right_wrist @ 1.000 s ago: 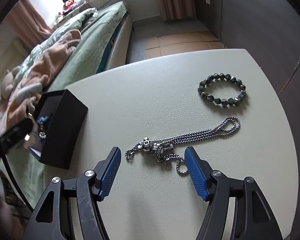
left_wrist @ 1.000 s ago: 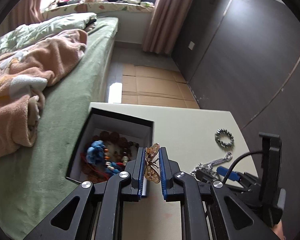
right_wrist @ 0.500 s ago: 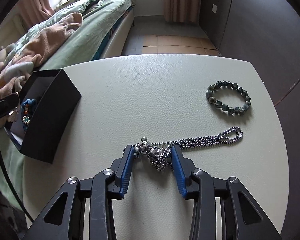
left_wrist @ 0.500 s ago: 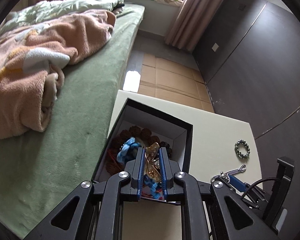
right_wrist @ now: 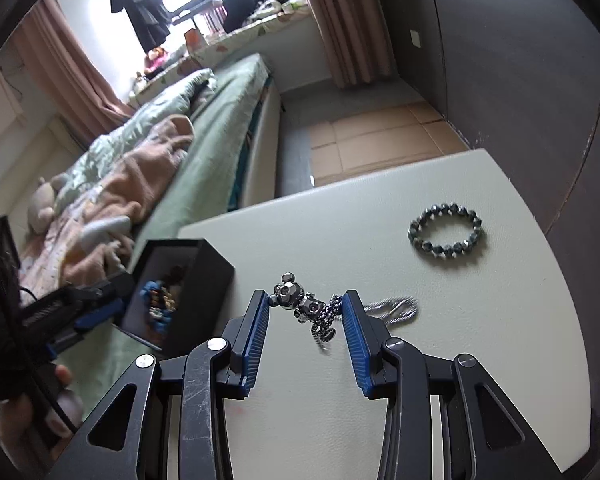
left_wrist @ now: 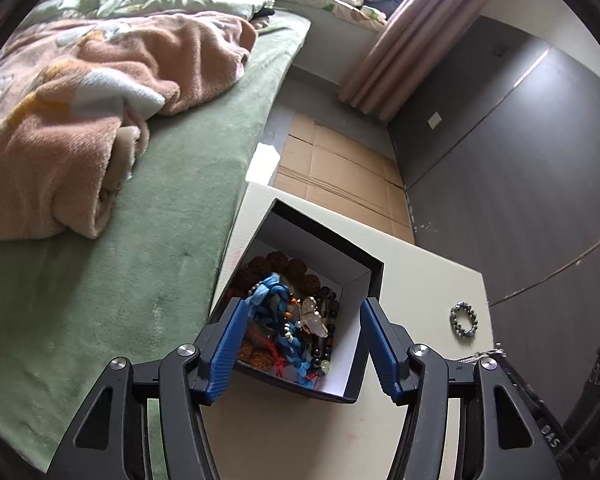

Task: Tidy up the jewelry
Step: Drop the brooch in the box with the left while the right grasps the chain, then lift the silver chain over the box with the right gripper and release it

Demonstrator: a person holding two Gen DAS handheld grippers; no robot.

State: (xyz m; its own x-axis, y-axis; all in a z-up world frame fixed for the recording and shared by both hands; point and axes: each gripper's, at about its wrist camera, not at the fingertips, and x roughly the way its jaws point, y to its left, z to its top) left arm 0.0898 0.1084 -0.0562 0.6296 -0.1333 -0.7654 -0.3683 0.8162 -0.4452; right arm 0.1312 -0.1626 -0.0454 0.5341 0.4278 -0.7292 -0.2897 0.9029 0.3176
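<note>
My left gripper (left_wrist: 302,316) is open above the black jewelry box (left_wrist: 352,280). A gold butterfly brooch (left_wrist: 312,318) lies inside on beads and a blue cord. The box also shows in the right wrist view (right_wrist: 210,276). My right gripper (right_wrist: 306,306) is shut on a silver chain necklace with a bear charm (right_wrist: 300,304) and holds it above the table. The chain's tail (right_wrist: 394,306) trails down to the right. A dark bead bracelet (right_wrist: 446,232) lies on the table further right; it also shows in the left wrist view (left_wrist: 465,319).
The cream table (right_wrist: 420,360) ends at a dark wall (right_wrist: 520,80) on the right. A green bed (left_wrist: 140,220) with a pink blanket (left_wrist: 80,120) lies left of the table. Cardboard covers the floor (left_wrist: 332,172) beyond. The left gripper's body (right_wrist: 72,312) is beside the box.
My left gripper opened and the gold brooch dropped into the box. My right gripper closed on the silver chain and lifted it off the table.
</note>
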